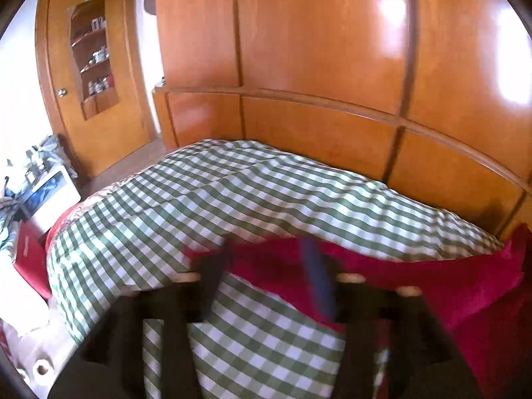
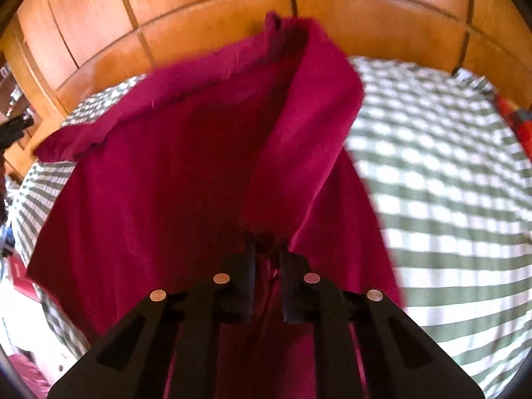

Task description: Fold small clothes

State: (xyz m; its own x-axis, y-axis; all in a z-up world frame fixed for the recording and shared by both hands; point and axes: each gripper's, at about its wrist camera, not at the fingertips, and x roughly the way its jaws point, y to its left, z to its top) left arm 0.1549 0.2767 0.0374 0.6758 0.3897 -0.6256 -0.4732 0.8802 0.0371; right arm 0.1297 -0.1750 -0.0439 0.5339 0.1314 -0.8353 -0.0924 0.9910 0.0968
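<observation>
Both your grippers matter: right gripper (image 2: 267, 262) pinches the red cloth (image 2: 159, 173) narrowly, left gripper (image 1: 266, 266) is too blurry to tell, so any yank could slip it onto the bed (image 2: 449, 166).

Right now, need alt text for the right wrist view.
The right gripper pinches a red cloth between its nearly closed fingers, one edge lifted over a green checked bedspread. Wooden panels stand behind the bed.

I could read no text anywhere. The red box (image 1: 28, 259) beside the bed carried a faint mark, too blurred to make out, and the jars on the shelves (image 1: 94, 56) were too small for their labels.
</observation>
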